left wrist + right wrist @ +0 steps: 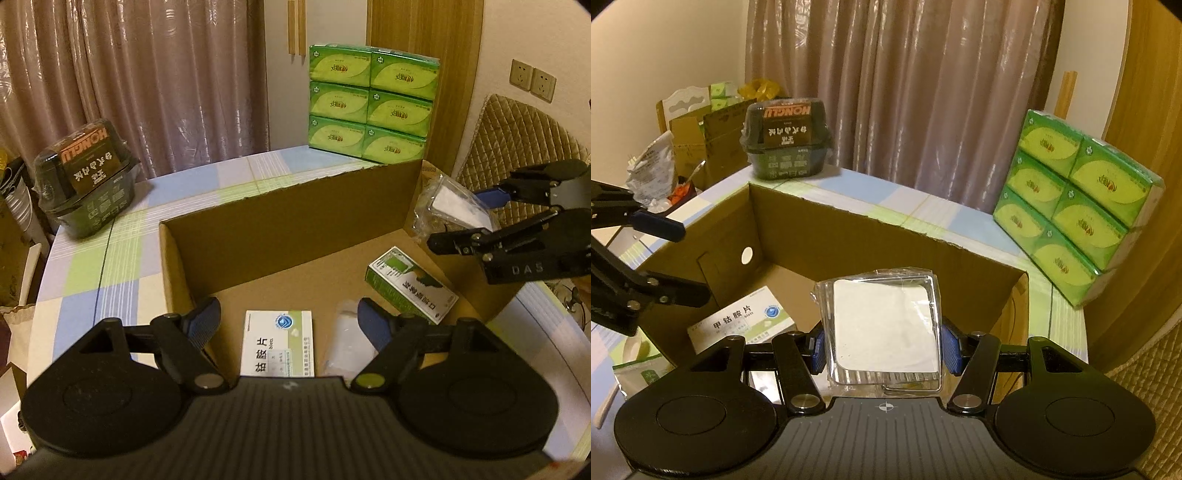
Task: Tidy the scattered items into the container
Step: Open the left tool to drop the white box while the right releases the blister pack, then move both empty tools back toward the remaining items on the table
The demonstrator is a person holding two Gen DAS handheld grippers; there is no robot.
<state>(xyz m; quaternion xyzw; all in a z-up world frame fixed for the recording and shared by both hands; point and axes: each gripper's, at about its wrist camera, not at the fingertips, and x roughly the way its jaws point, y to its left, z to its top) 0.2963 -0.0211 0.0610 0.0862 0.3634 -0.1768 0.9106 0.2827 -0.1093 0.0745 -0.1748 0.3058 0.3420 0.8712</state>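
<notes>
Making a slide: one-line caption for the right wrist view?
Right claw holds a clear plastic packet over the open cardboard box.

The cardboard box is open at the top. On its floor, bare cardboard lies behind the white medicine box and the green box. The right gripper, clamped on a clear plastic pack, hangs over the box's right side. 6 stacked tissue packs stand behind the far wall on the counter.

"甲钴胺片" on white medicine box, "HONGLU" on dark wrapped tub, "DAS" on right tool
</notes>
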